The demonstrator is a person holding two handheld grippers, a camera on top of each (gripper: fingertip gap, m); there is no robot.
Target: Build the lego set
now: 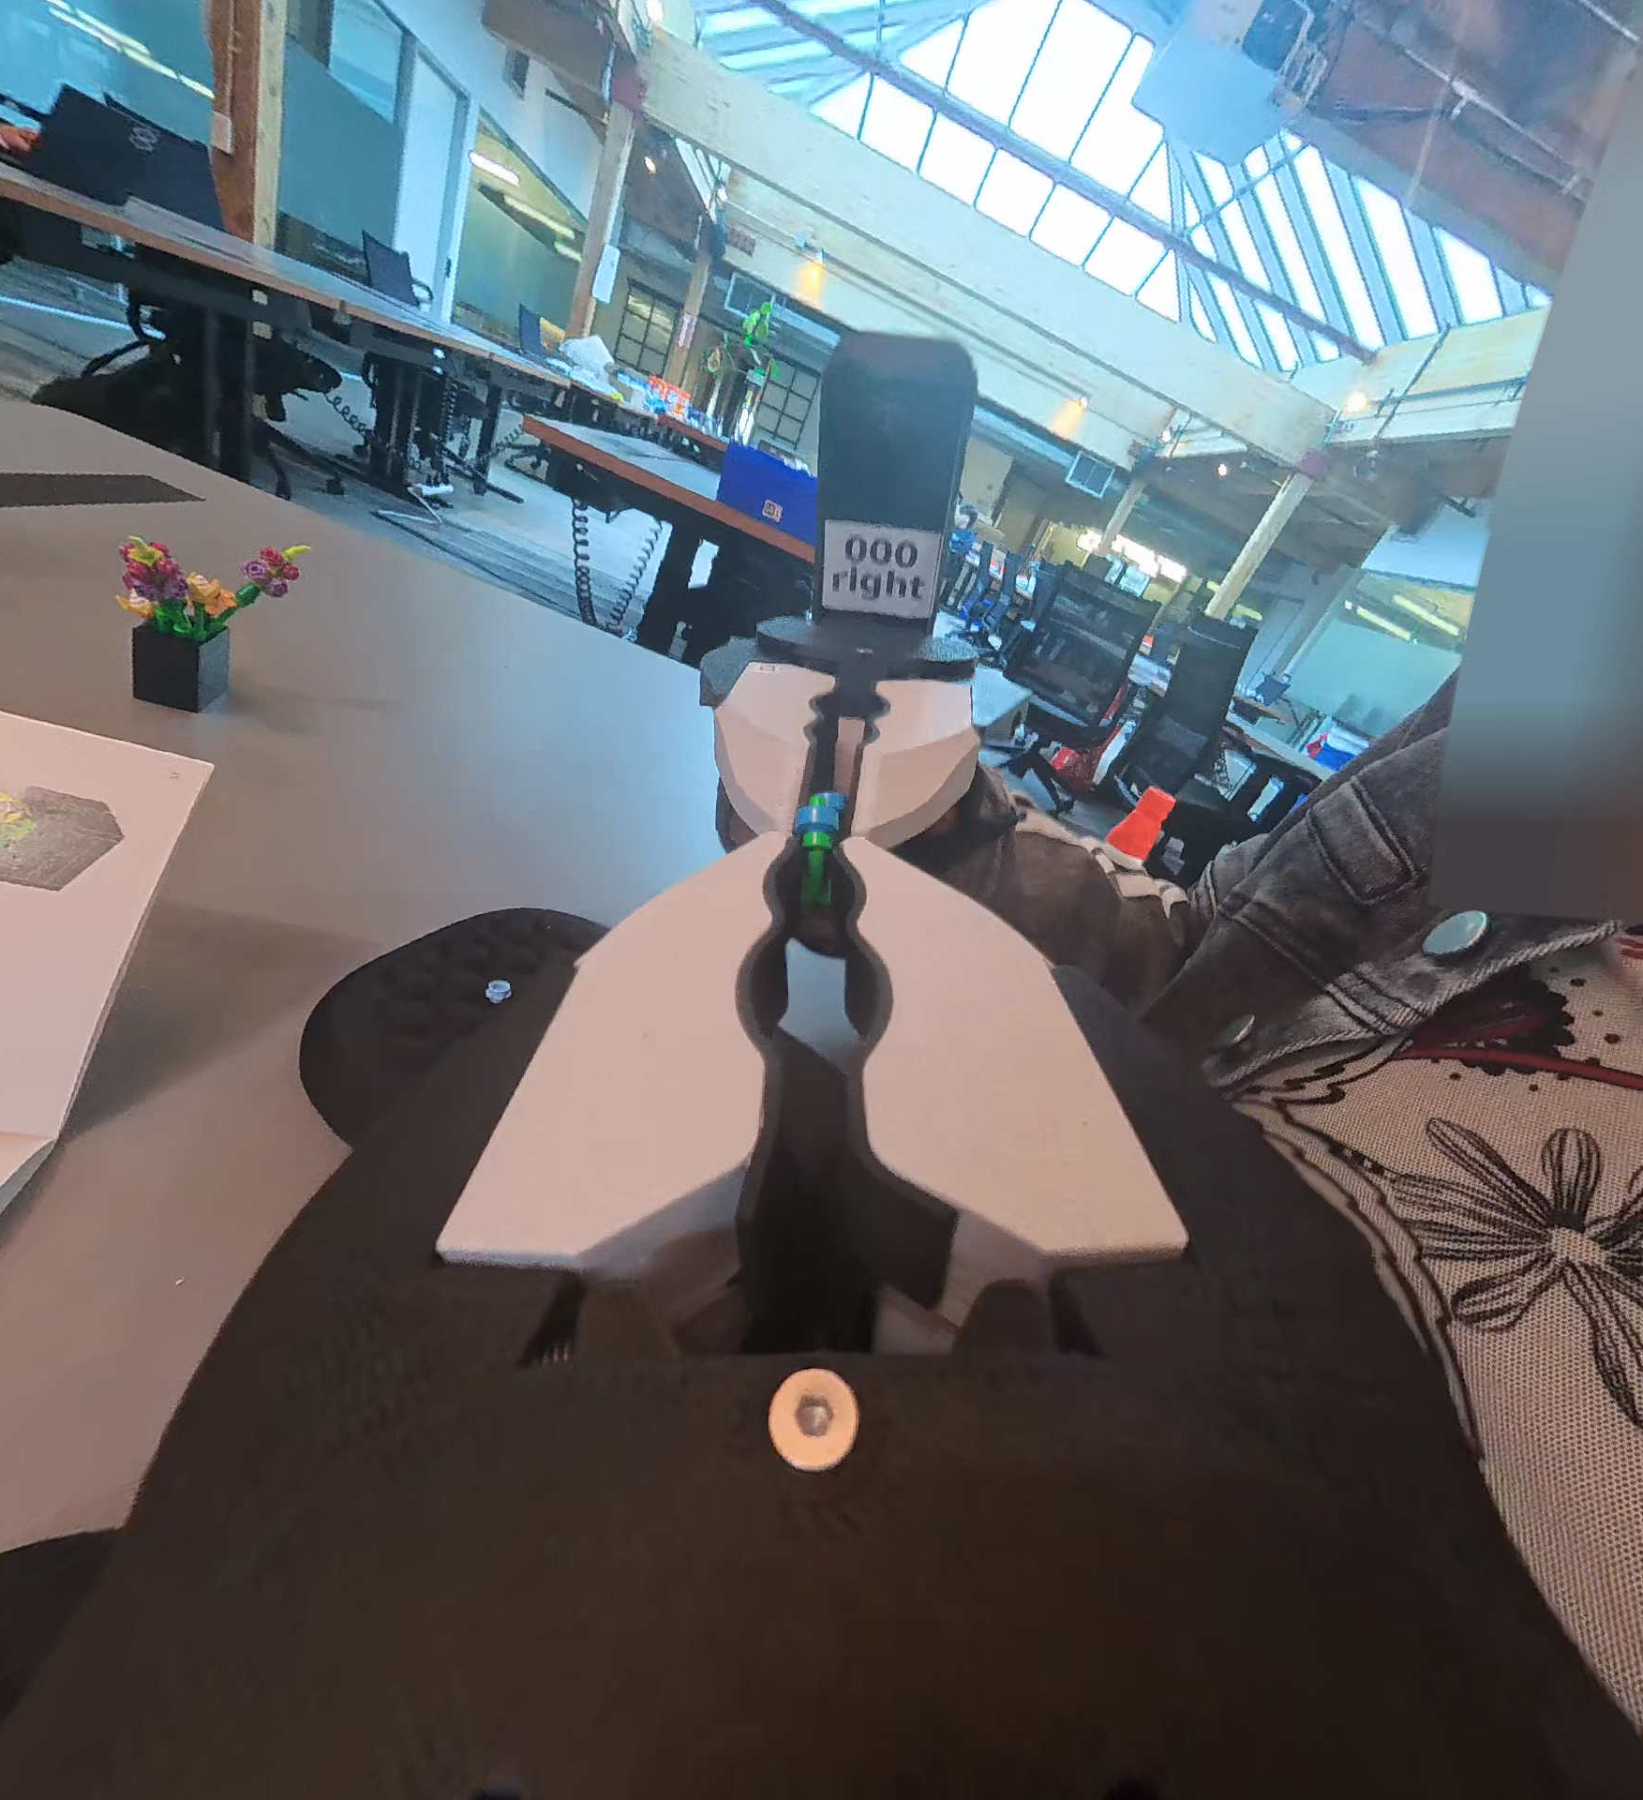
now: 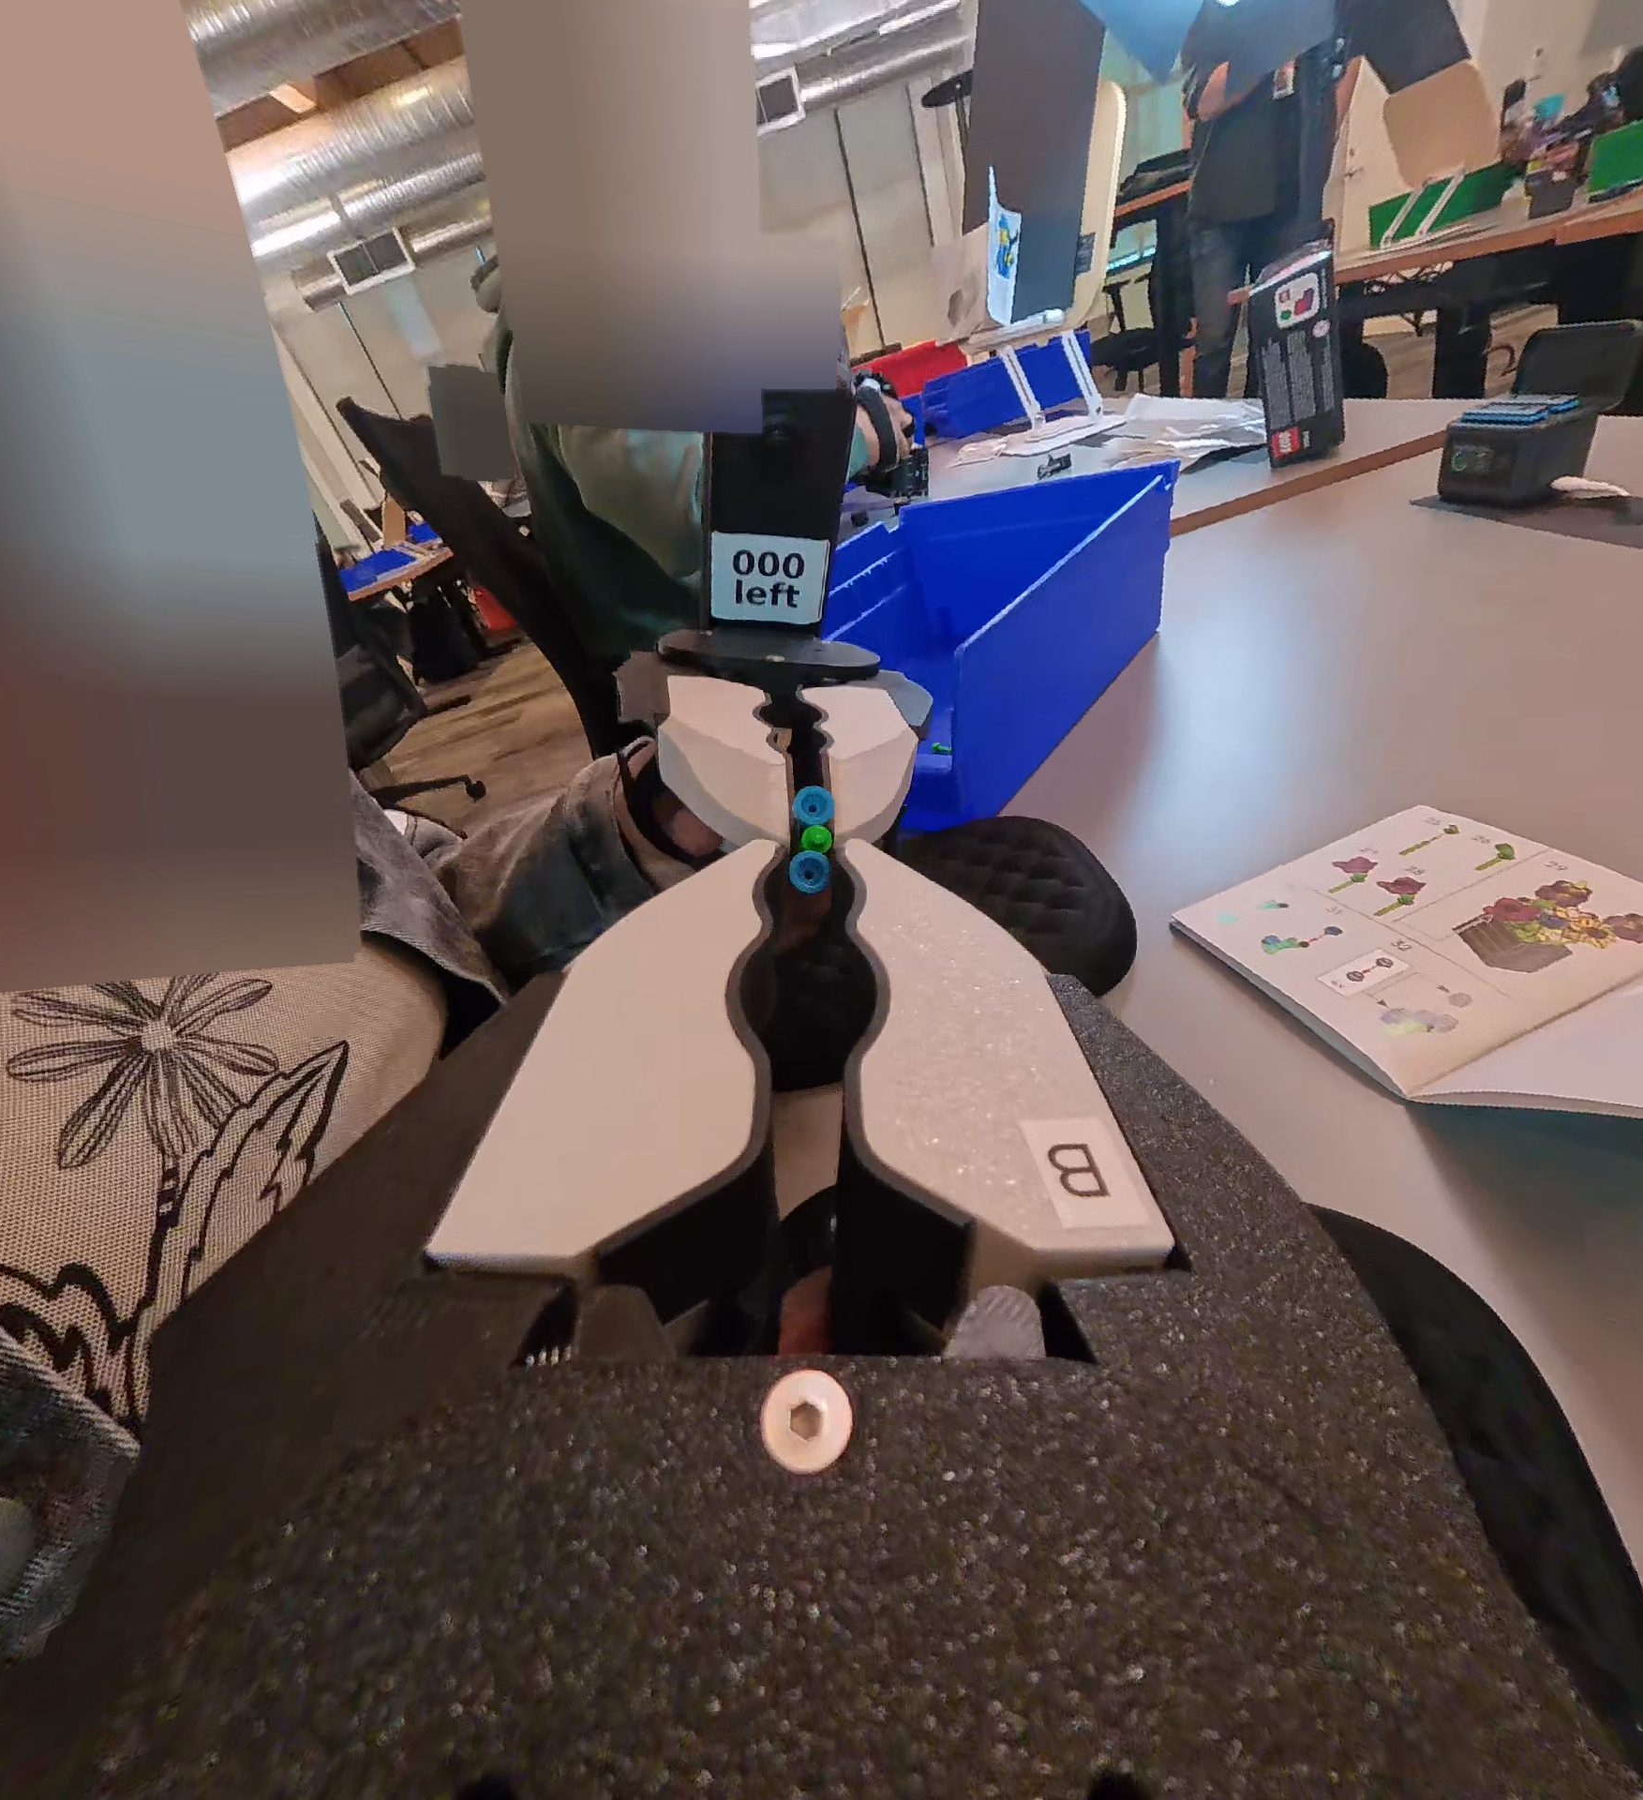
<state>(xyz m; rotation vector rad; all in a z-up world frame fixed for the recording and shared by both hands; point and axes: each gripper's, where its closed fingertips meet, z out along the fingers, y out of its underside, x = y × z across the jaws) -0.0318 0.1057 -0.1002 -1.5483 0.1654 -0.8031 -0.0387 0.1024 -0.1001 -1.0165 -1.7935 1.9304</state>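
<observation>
Step in hand, as judged: joining of a small flower sub-assembly, held in the air between the two grippers, tip to tip

Left gripper (image 1: 812, 881): fingers closed on a green stem piece (image 1: 812, 870), pinched at the very tips. A blue stud (image 1: 822, 810) is seated at the stem's far end, against the tips of the opposing gripper

Right gripper (image 2: 809, 867): fingers closed on a blue round piece (image 2: 809, 870) at the tips. Directly beyond it a green piece (image 2: 815, 838) and a second blue round piece (image 2: 812, 806) are seen in line, at the other gripper's tips; whether all three are already pressed together cannot be told

Next move, as judged: a straight push along the shared axis with both grips kept firm; parts are tiny, so slip or twist is the risk

Containers: blue bin (image 2: 1041, 623) beyond the right gripper, a small green bit on its floor, otherwise contents hidden. Black pot (image 1: 179, 665) ahead-left of the left gripper, holding a finished flower bouquet (image 1: 194, 584)

Open instruction booklet (image 2: 1440, 955) lies to the right of the right gripper
</observation>
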